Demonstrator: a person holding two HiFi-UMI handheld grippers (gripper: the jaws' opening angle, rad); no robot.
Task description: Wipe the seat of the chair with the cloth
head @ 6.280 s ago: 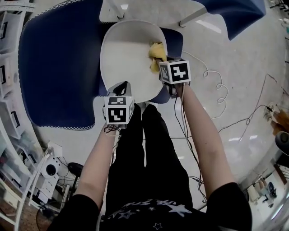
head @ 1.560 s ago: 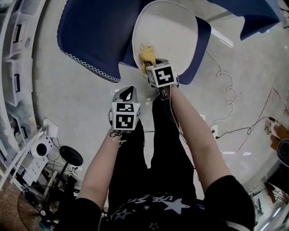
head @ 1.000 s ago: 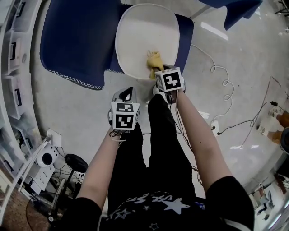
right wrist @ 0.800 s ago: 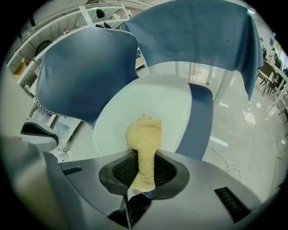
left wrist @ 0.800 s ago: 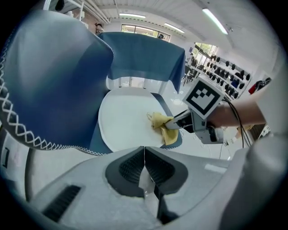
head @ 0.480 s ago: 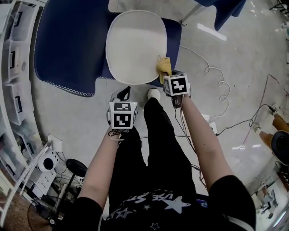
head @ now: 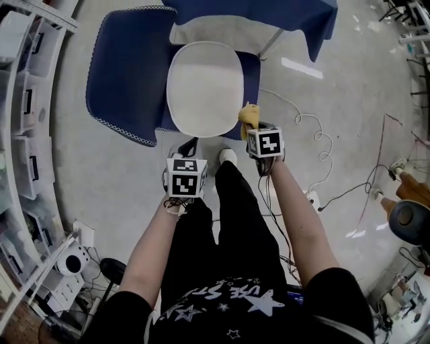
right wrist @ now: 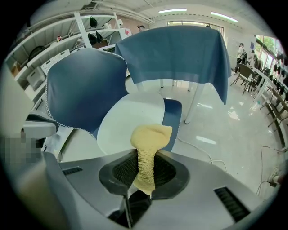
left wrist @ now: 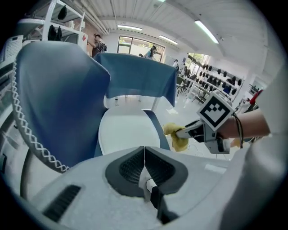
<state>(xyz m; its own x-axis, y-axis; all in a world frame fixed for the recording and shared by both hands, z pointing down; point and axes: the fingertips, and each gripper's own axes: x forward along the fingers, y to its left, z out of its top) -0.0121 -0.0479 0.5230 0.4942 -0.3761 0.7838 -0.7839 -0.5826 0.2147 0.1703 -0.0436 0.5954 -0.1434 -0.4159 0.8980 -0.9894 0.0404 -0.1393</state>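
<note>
The chair's white oval seat (head: 205, 87) lies ahead of me, with a dark blue cover under its right edge. My right gripper (head: 253, 127) is shut on a yellow cloth (head: 248, 115), held off the seat just past its near right corner. In the right gripper view the cloth (right wrist: 147, 150) sticks up between the jaws, with the seat (right wrist: 130, 120) beyond it. My left gripper (head: 189, 146) hangs shut and empty near the seat's front edge. From the left gripper view I see the seat (left wrist: 126, 132) and the cloth (left wrist: 176, 134) in the right gripper (left wrist: 182, 132).
A blue cloth (head: 127, 74) drapes the chair's left side, and another blue cover (head: 269, 13) hangs behind over white legs. White cables (head: 309, 131) curl on the floor at right. Shelving (head: 27, 101) lines the left. My legs and a white shoe (head: 227, 156) stand just before the chair.
The right gripper has drawn the cloth off the seat's right edge toward me. The head view has pulled back, so the chair sits a little farther away. The left gripper stays shut.
</note>
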